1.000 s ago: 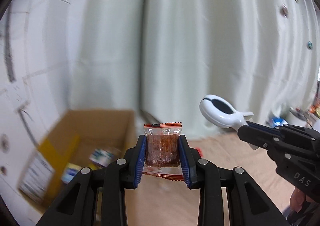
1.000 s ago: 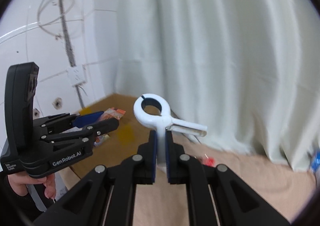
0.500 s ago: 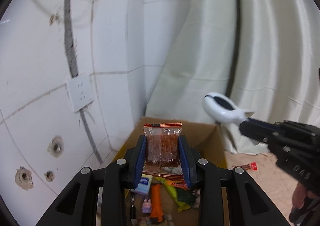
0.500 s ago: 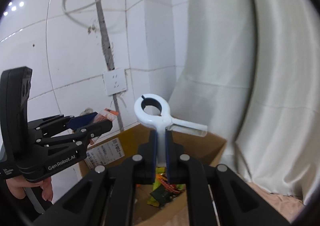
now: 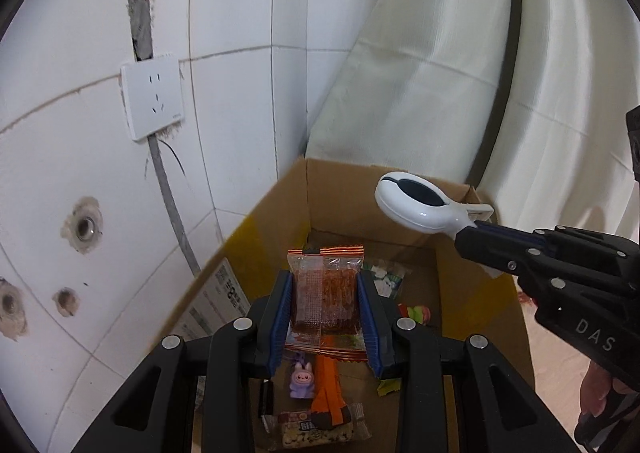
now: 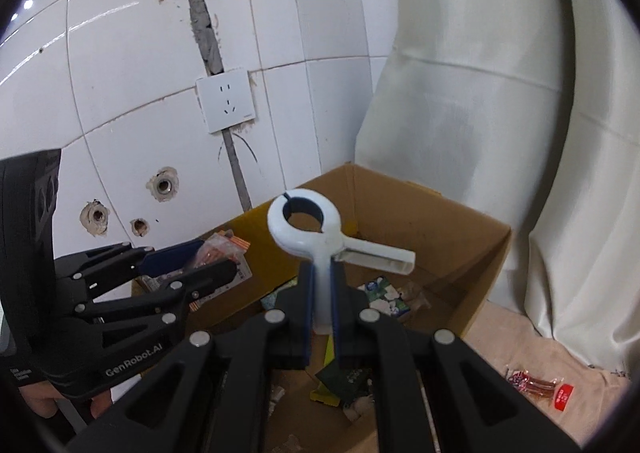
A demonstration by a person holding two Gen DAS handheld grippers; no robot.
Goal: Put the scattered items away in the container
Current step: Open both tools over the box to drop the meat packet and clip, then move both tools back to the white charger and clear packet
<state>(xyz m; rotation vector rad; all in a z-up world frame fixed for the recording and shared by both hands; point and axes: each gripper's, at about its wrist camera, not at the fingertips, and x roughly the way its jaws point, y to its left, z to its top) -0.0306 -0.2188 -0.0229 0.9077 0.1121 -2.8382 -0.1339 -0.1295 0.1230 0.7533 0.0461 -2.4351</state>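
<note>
Two tools [image 5: 326,317] [image 6: 320,313], "GenRobot.AI", "DAS", possibly

Left gripper [image 5: 326,303] clamped on load, right gripper [image 6: 322,307] likewise, side by side

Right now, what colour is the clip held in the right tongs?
White, with a dark lining inside its ring: the clip shows best in the right wrist view.

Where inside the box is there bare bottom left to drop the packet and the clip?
Bare cardboard shows on the cardboard box floor along the far wall and toward the right wall, behind the green-white packet. The near left part is crowded: purple toy, orange wrapper, grain bar.
</note>
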